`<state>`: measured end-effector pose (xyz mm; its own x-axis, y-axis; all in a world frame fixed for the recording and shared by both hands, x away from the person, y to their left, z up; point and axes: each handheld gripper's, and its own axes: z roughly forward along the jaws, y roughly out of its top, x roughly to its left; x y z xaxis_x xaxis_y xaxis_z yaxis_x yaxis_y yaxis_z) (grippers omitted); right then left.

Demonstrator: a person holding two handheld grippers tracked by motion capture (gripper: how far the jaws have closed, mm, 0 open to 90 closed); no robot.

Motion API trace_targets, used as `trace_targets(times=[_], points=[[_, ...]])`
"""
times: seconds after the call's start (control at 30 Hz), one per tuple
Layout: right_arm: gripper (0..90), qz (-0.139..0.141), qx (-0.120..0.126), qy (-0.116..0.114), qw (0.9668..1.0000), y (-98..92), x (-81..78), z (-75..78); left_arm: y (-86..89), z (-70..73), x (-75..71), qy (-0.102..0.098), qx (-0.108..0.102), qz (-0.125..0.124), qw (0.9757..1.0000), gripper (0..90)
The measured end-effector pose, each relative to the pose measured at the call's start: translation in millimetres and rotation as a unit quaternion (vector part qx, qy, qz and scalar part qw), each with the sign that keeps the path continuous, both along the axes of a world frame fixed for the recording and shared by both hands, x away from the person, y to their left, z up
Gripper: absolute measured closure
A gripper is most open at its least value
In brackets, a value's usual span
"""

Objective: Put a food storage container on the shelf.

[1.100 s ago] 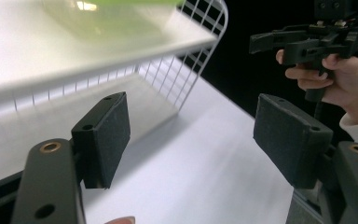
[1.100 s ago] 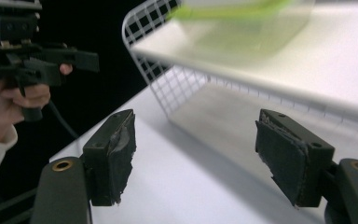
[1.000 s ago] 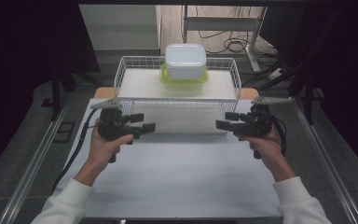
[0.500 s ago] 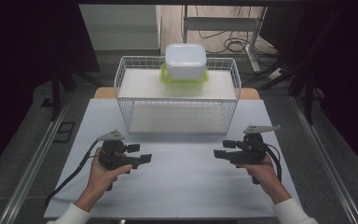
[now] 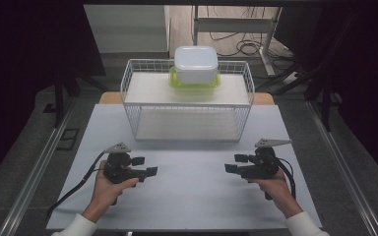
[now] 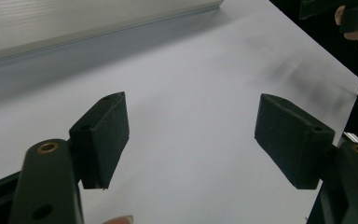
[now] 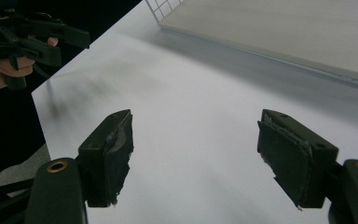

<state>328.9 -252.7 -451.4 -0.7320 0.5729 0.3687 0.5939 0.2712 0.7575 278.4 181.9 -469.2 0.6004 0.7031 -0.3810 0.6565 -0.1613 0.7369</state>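
Basket (image 5: 187, 105) well beyond both open jaws

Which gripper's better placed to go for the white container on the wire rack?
Right, marginally. The white container sits right of center on the wire rack. Right gripper and left gripper are both open, empty and level near the table's front.

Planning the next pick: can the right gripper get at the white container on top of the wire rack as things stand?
Probably yes. The right gripper is open and empty, and the white container sits exposed on the wire rack, nothing over it.
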Motion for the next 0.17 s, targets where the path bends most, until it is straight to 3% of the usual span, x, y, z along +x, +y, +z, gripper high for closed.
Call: trace_targets(times=[0.17], points=[[22.3,-0.009,0.005,-0.011,0.9999,-4.8,-2.1,0.4,1.5,0.2,1.1,-0.001,0.0,0.005,1.0,24.1]])
